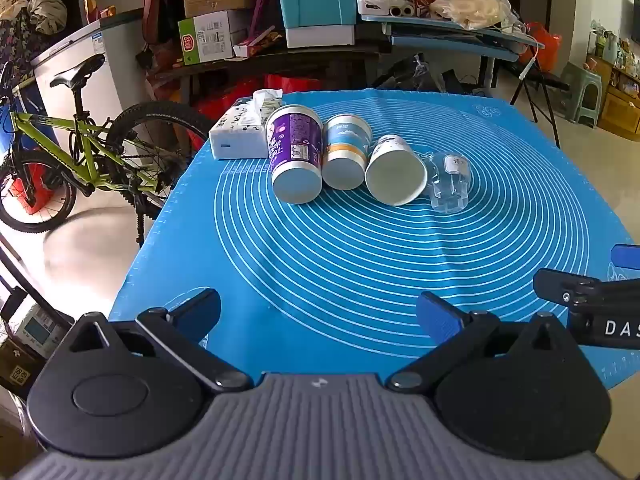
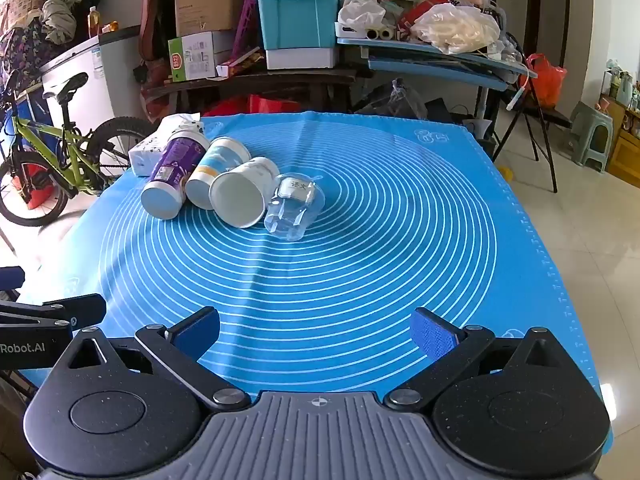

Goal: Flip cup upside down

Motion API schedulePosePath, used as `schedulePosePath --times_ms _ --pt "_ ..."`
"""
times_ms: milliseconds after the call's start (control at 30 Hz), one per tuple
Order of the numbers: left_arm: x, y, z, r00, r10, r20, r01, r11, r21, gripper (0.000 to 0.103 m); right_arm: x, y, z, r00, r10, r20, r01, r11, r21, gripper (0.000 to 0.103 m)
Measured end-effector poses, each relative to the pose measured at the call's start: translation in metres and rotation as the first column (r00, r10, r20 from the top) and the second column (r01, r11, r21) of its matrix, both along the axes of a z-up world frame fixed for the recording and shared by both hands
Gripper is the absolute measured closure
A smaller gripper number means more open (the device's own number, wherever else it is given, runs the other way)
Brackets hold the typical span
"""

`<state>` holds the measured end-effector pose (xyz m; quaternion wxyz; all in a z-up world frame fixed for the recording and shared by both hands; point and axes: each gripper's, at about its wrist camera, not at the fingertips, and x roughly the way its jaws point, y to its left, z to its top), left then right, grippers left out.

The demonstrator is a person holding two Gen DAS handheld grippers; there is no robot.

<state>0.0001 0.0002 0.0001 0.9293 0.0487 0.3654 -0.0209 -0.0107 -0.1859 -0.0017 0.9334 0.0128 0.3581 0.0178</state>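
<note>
Left wrist view
My left gripper [image 1: 318,314]: jaws spread wide, nothing between the blue pads, held over the near edge of the blue silicone mat with white concentric rings [image 1: 360,264].
My right gripper [image 1: 592,300]: only its black finger and a blue pad show, at the mat's right edge; from here I cannot tell its opening.
Cups: four lie on their sides in a row toward the mat's far left, touching or just beside each other.
Purple printed paper cup [image 1: 295,154]: leftmost, white base facing me.
White paper cup with blue and orange bands [image 1: 346,152]: next to it, base also facing me.
Plain white paper cup [image 1: 394,170]: third, open mouth turned to me.
Clear plastic cup with a small label [image 1: 450,182]: rightmost of the row.
White tissue pack [image 1: 240,132]: at the far left corner, touching the purple cup.

Right wrist view
My right gripper [image 2: 316,334]: jaws wide apart, gripping nothing, over the near edge of the mat [image 2: 380,272].
My left gripper [image 2: 52,312]: black finger showing at the left edge.
Cups: same row, far left part of the mat: purple cup [image 2: 170,178], banded cup [image 2: 216,170], white cup [image 2: 242,194], clear cup [image 2: 294,208], all on their sides, well apart from both grippers.
Tissue pack [image 2: 154,148]: behind the purple cup.
</note>
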Motion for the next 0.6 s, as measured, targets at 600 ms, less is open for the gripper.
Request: schedulePosePath --times_ms 600 --pt "0.0005 0.0019 -0.0016 1.000 0.001 0.003 -0.001 1.000 0.008 0.001 -0.0007 0.0003 -0.0004 1.000 0.001 -0.001 -0.001 1.000 0.000 0.000"
